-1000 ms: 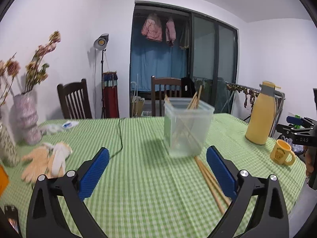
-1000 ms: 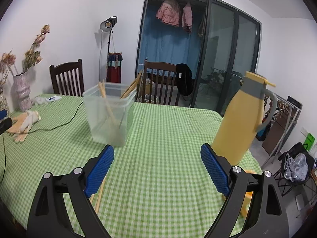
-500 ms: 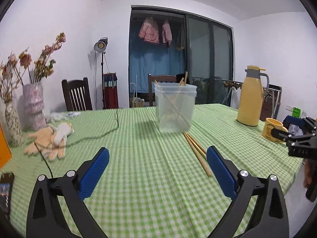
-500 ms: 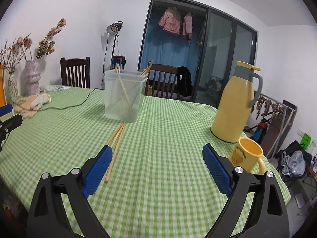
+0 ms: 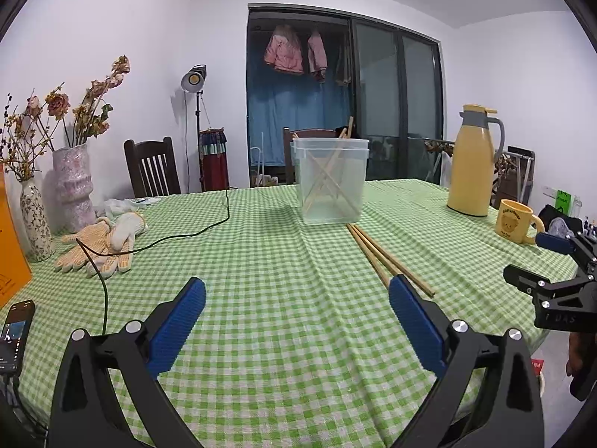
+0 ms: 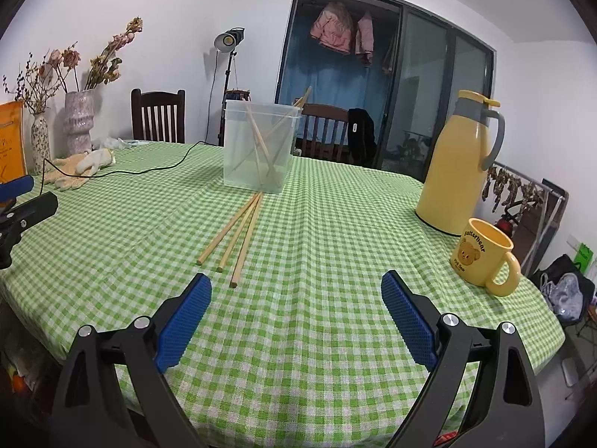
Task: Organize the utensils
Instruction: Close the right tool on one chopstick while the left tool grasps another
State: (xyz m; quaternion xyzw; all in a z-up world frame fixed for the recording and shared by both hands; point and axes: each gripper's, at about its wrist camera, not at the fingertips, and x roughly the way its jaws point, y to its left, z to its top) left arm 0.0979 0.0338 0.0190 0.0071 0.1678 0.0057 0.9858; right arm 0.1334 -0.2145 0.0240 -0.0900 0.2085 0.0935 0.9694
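Observation:
A clear plastic container (image 5: 330, 181) (image 6: 259, 149) stands mid-table on the green checked cloth with several wooden chopsticks leaning inside it. Three loose chopsticks (image 5: 384, 257) (image 6: 238, 229) lie on the cloth in front of it. My left gripper (image 5: 296, 302) is open and empty above the near part of the table, short of the loose chopsticks. My right gripper (image 6: 296, 298) is open and empty too, hovering just behind the chopsticks' near ends. Each gripper shows at the edge of the other's view.
A yellow thermos (image 6: 459, 164) and a yellow mug (image 6: 483, 257) stand at the right. Work gloves (image 5: 100, 242), a black cable (image 5: 168, 237) and two vases (image 5: 71, 186) sit at the left. A phone (image 5: 13, 330) lies by the near left edge. Chairs stand behind the table.
Both grippers have pulled back from the container toward the table's near edge. The loose chopsticks, thermos and mug now show fully. Both stay open.

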